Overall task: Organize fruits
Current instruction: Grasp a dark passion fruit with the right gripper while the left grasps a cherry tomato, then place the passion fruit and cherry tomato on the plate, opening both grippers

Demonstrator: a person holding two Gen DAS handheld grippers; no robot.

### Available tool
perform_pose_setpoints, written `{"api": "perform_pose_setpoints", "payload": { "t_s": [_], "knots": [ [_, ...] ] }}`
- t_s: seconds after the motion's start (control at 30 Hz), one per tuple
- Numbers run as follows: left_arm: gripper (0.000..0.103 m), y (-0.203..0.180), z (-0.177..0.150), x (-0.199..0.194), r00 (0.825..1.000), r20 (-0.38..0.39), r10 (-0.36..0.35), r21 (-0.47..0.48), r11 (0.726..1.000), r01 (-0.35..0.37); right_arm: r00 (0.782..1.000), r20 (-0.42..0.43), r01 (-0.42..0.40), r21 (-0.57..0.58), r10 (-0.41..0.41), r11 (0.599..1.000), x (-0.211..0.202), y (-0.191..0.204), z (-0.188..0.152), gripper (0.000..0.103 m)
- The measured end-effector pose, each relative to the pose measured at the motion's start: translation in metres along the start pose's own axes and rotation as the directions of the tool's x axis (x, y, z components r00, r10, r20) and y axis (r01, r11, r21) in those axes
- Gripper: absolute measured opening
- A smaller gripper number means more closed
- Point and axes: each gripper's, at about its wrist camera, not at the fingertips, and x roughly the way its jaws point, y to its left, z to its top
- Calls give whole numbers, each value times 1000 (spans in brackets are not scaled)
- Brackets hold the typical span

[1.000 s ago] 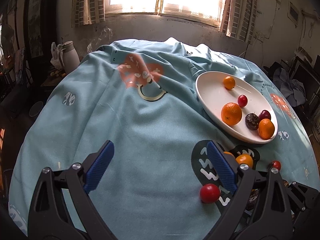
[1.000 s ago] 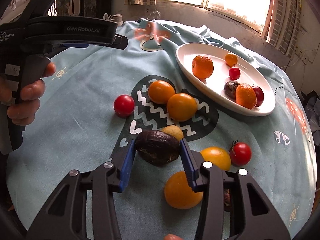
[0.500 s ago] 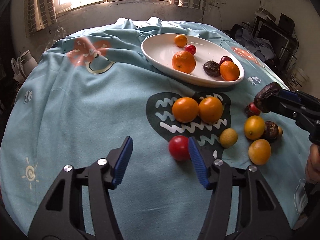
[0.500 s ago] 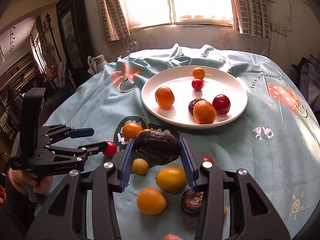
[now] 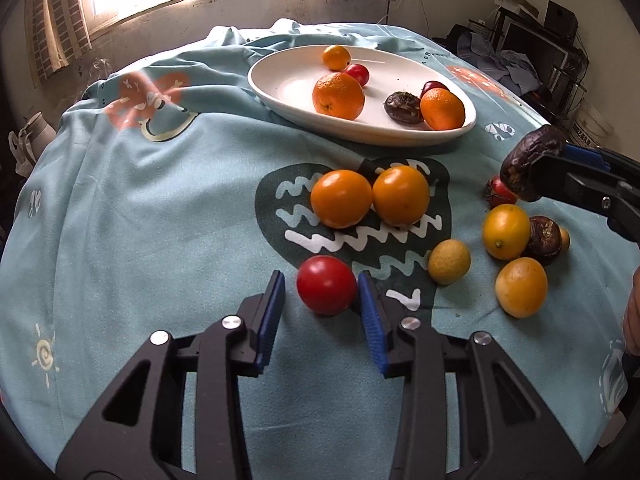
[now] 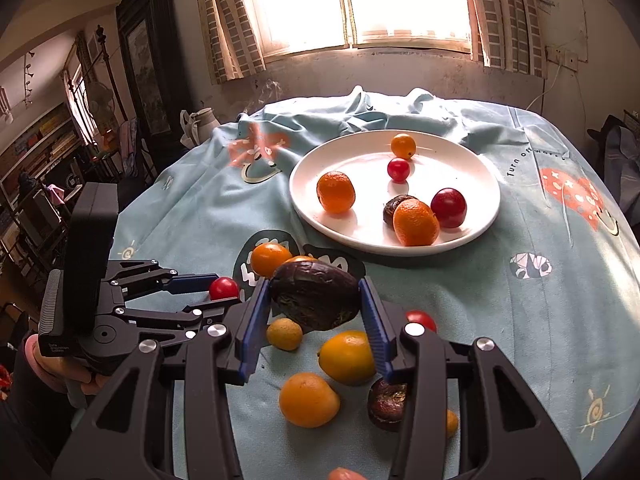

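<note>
My left gripper (image 5: 320, 306) is open, its blue pads on either side of a red tomato (image 5: 326, 285) on the cloth; the right pad is close to it, the left pad apart. It also shows in the right wrist view (image 6: 208, 290). My right gripper (image 6: 314, 312) is shut on a dark wrinkled fruit (image 6: 314, 295) and holds it above the table; it shows in the left wrist view (image 5: 530, 168) too. A white plate (image 6: 472, 184) further back holds several oranges and red and dark fruits.
Two orange fruits (image 5: 370, 198) lie on the dark cloth print. Several yellow, orange, dark and red fruits (image 5: 506, 232) lie at the right under my right gripper. A white jug (image 6: 200, 122) stands past the table's far left edge.
My left gripper swung right and closed in around the red tomato, its jaws narrower. My right gripper lifted the dark fruit off the cloth and turned toward the plate.
</note>
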Motion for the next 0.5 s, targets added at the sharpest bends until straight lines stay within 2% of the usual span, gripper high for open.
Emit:
{"api": "perform_pose_setpoints", "payload": {
  "t_s": [0.13, 0.27, 0.5],
  "knots": [
    [37, -3, -1, 1, 1000, -4, 7, 12, 1000, -7, 1000, 2, 2, -4, -2, 1000, -1, 1, 0, 45],
    [30, -5, -2, 1, 1000, -3, 14, 21, 1000, -14, 1000, 0, 3, -3, -3, 1000, -1, 1, 0, 45],
    [29, -6, -1, -2, 1000, 11, 17, 11, 1000, -17, 1000, 4, 11, -5, -11, 1000, 0, 0, 1, 45]
  ]
}}
